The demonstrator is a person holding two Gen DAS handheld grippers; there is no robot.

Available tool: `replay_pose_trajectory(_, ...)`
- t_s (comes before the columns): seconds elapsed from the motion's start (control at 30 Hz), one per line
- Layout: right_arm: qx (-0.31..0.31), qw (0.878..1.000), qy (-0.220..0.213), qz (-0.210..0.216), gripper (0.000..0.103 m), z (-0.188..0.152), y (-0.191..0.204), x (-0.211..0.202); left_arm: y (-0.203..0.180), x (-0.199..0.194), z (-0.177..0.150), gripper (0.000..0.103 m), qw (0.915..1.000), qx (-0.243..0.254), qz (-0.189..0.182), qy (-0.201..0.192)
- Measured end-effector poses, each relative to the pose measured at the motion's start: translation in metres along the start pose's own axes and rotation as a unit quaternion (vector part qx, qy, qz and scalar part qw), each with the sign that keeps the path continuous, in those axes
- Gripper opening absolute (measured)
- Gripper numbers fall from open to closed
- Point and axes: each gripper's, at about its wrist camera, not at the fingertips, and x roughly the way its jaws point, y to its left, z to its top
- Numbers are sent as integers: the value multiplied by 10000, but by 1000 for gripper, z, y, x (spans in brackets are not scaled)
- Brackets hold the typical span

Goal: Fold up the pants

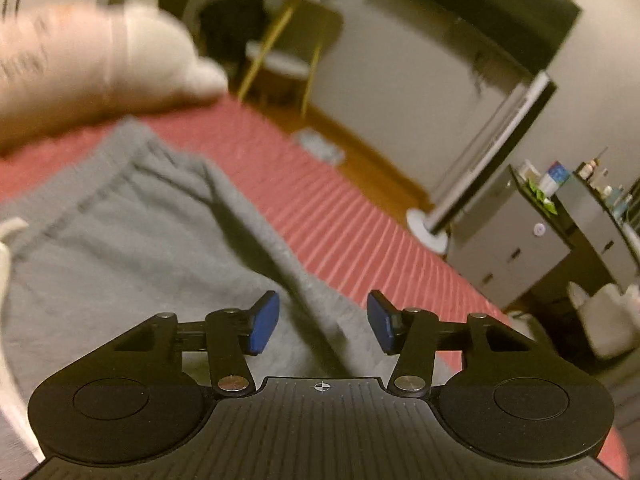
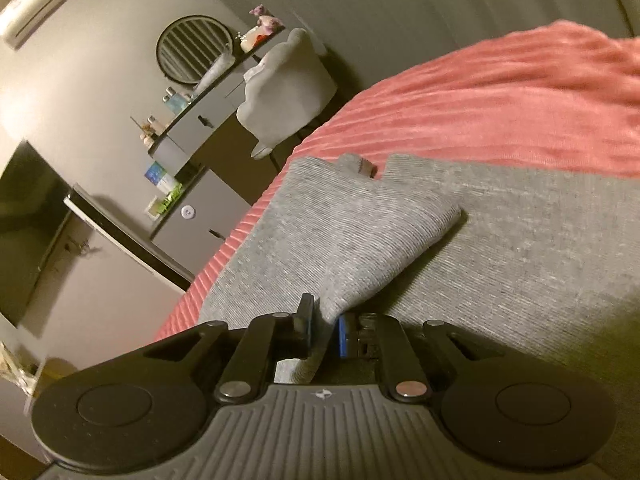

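Grey sweatpants lie on a red ribbed bedspread. In the left wrist view the waistband end, with a white drawstring, lies ahead at the left. My left gripper is open and empty, hovering over the grey cloth. In the right wrist view the pants spread to the right, and a leg end is lifted and folded over the rest. My right gripper is shut on that grey leg fabric, which bunches up between the blue pads.
A pale pillow lies at the head of the bed. Beyond the bed edge are a wooden floor, a chair, a TV on a stand and grey drawers. The right wrist view shows a dresser and a white chair.
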Motion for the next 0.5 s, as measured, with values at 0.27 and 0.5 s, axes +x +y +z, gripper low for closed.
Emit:
replay_pose_trajectory(0.27, 66, 10000, -60, 16, 9, -2, -4, 1, 13, 63, 22, 54, 9983, -295, 77, 491)
replay_pose_trajectory(0.5, 205, 9997, -135, 78, 6, -3, -9, 1, 17, 60, 25, 11, 9984, -369, 84, 425)
